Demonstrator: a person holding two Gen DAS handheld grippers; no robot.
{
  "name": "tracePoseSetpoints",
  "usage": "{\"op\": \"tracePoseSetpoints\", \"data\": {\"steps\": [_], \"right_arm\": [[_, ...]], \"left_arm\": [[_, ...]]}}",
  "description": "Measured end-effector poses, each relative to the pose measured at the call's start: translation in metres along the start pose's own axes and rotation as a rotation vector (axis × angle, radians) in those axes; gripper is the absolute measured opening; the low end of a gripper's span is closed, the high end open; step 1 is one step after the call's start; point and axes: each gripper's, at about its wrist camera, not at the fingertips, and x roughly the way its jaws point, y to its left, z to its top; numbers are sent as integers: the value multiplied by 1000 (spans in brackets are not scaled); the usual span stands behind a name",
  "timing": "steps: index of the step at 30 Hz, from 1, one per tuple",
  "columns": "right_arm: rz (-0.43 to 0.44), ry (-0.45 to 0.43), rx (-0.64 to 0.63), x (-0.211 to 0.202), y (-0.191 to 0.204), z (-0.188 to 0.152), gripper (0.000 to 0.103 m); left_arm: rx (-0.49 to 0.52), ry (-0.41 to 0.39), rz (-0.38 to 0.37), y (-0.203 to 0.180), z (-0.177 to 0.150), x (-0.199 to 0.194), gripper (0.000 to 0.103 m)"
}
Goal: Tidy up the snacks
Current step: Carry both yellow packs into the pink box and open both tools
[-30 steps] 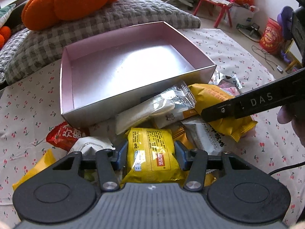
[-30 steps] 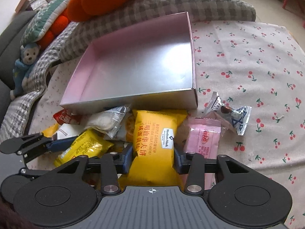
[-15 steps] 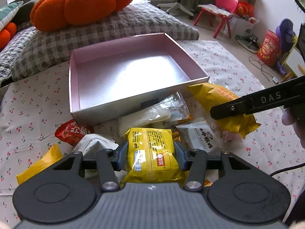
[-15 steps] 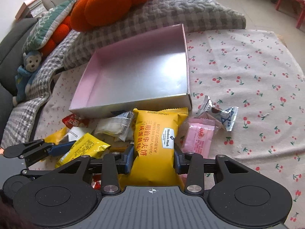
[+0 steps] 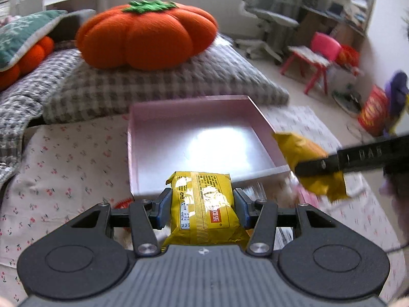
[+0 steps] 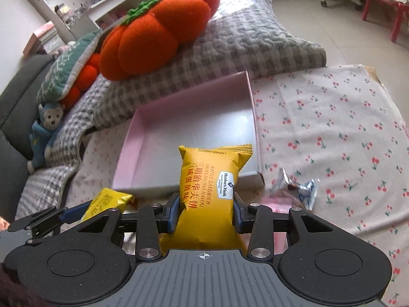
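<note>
Now both jaws are clamped: left gripper (image 5: 202,207) on a yellow packet (image 5: 204,212), right gripper (image 6: 205,215) on a waffle sandwich pack (image 6: 209,192) (pink box (image 6: 143,140) beyond).

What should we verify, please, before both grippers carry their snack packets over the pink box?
1. Left gripper clamped on its yellow snack packet: ok, pads press both sides.
2. Right gripper clamped on the waffle sandwich packet: ok.
3. Both packets lifted off the snack pile: ok.
4. Pink box has room: ok, no snack visible inside it.
5. Grippers apart from each other: ok, a gap shows in both views.
6. Packets secure enough not to slip: cannot tell.
</note>
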Motion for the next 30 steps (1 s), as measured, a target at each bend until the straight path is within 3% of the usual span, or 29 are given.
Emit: {"op": "tracePoseSetpoints", "data": {"steps": [4, 11, 17, 30], "right_arm": [[-2, -24, 7, 10, 4, 10, 39], [6, -72, -13, 30, 8, 24, 39], [4, -98, -51, 50, 7, 38, 39], [-38, -106, -97, 89, 0, 46, 39]], "left_arm": [[-28, -48, 13, 3, 12, 10, 47], [-20, -99, 107, 13, 16, 45, 47], [-20, -116, 113, 16, 12, 60, 47], [30, -71, 123, 17, 2, 91, 47]]}}
